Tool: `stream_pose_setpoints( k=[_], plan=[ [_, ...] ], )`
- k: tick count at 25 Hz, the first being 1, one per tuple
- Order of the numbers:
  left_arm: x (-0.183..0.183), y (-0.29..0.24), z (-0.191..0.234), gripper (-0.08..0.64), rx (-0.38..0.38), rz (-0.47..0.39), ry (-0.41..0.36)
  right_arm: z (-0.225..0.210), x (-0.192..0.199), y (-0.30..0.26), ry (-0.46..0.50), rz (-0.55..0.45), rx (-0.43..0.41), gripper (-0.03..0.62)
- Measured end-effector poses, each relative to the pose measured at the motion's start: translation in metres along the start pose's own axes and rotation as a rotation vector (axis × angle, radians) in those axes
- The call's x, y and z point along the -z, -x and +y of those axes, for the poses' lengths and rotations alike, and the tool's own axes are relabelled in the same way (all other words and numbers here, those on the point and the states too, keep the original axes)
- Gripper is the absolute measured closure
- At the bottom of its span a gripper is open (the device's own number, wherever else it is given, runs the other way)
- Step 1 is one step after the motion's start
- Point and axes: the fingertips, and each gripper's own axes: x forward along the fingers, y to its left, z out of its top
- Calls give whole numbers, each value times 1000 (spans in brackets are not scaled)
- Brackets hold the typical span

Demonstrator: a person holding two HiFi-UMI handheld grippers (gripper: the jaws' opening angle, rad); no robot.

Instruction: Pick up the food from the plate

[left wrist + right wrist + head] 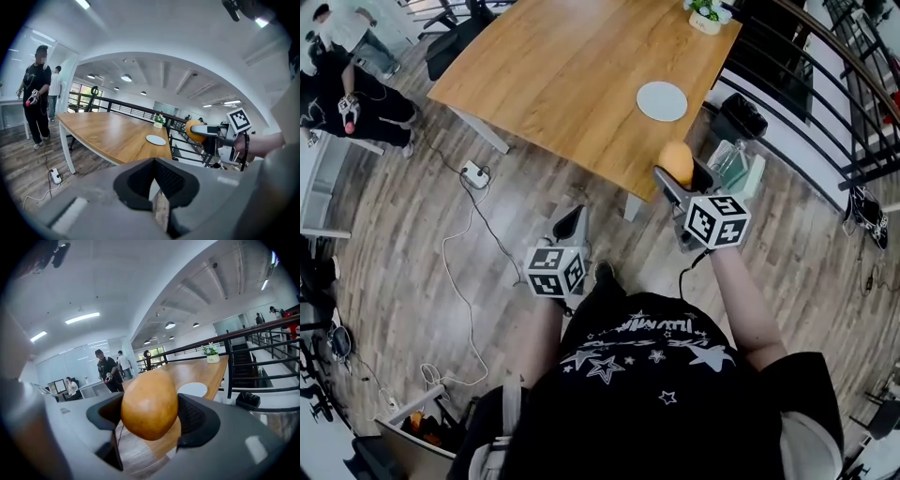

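Here, on our left, the left tool hangs low over the wooden floor. Its pads are pressed together with nothing between them, so it plays no part in the hold.

Further right, the counter carries a white plate near its edge, and that plate lies bare. The food is off it and up in the air, near the counter's corner and apart from the plate.

The right tool is clamped on the food, one pad on each flank across its narrow middle. Both rounded ends stick out past the pads.

We judge the food to be light, since it sits level in the hold without sagging. Its skin is smooth, golden-brown and a little glossy, so we think it could slide or roll if the squeeze eased. We cannot tell whether it is firm or soft, though no dent shows at the pads. The waist seems the right place to hold it, with moderate pressure.
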Motion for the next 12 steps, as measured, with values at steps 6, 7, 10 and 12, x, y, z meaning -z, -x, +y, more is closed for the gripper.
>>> stream_pose_setpoints(
  k=[6,7,10,12],
  plan=[
    [21,6,-31,558,-18,19,-5,-14,21,35,14,40,5,244],
    [23,7,-37,558,-20,19,-8,-16,24,41,12,43,6,243],
    [29,12,-52,558,-26,25,-16,-22,31,56,9,50,11,244],
    [35,19,-61,558,-29,28,-19,-23,37,66,14,58,7,244]
  ],
)
